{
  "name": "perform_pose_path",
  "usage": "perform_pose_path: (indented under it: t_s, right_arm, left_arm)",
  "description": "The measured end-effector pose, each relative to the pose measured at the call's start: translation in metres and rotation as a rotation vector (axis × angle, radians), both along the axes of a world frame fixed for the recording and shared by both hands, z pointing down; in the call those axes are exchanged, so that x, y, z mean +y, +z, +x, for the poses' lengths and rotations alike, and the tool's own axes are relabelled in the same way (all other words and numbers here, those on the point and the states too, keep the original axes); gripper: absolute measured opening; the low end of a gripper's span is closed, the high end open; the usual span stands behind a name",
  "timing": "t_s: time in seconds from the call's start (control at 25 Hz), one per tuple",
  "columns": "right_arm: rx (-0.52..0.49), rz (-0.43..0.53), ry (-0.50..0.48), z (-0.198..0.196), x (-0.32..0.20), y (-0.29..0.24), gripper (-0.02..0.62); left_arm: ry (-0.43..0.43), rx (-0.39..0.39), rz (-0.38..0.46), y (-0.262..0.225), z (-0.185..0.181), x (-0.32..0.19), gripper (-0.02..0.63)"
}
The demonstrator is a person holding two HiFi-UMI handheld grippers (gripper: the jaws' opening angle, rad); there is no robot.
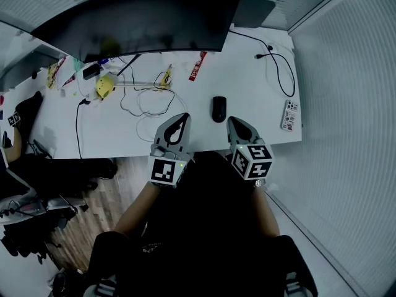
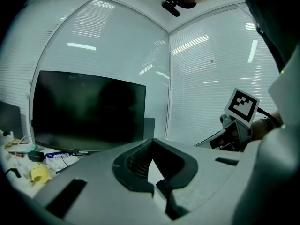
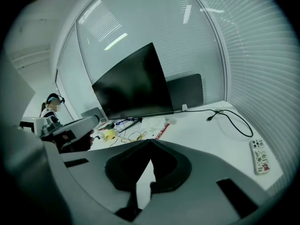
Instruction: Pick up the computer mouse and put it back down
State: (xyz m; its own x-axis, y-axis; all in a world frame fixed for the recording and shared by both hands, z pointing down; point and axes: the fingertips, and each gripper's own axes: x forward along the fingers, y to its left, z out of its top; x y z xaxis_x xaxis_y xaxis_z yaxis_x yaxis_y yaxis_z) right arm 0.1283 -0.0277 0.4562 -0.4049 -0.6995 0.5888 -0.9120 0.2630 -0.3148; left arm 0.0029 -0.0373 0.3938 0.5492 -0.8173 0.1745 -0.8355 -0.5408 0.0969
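A black computer mouse (image 1: 218,109) lies on the white desk (image 1: 247,73), near its front edge. In the head view my two grippers are held at that edge, on either side of the mouse and just short of it. The left gripper (image 1: 181,119) is shut with nothing in it, its tip left of the mouse. The right gripper (image 1: 234,123) is also shut and empty, its tip right of the mouse. In the left gripper view the jaws meet at the left gripper's tip (image 2: 152,142); in the right gripper view they meet at the right gripper's tip (image 3: 151,141). Neither gripper view shows the mouse.
A wide dark monitor (image 1: 142,17) stands at the back of the desk. Thin cables (image 1: 148,101), a yellow object (image 1: 104,86) and a red packet (image 1: 197,67) lie left of the mouse. A black cable (image 1: 281,73) and a phone (image 1: 289,114) lie right, beside a glass wall with blinds (image 1: 346,104).
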Motion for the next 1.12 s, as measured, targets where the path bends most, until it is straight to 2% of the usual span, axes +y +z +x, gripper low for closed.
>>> perform_pose_path:
  t_s: [0.48,0.6,0.88,1.12]
  right_arm:
    - [-0.033,0.177,0.028,0.028,-0.016,-0.069,-0.002]
    - [-0.045,0.231,0.030,0.033,-0.020,-0.095,-0.002]
    - [0.039,0.398,0.008,0.044,-0.022,-0.160,0.000]
    - [0.033,0.470,0.011,0.049,-0.017,-0.190,-0.002]
  left_arm:
    - [-0.066,0.002,0.049,-0.038,0.000,-0.002,0.006]
    - [-0.072,0.007,0.087,-0.057,-0.003,-0.006,0.006]
    - [-0.120,0.012,0.174,-0.114,-0.013,-0.006,0.005]
    - [-0.152,-0.013,0.222,-0.129,-0.026,-0.001,0.005]
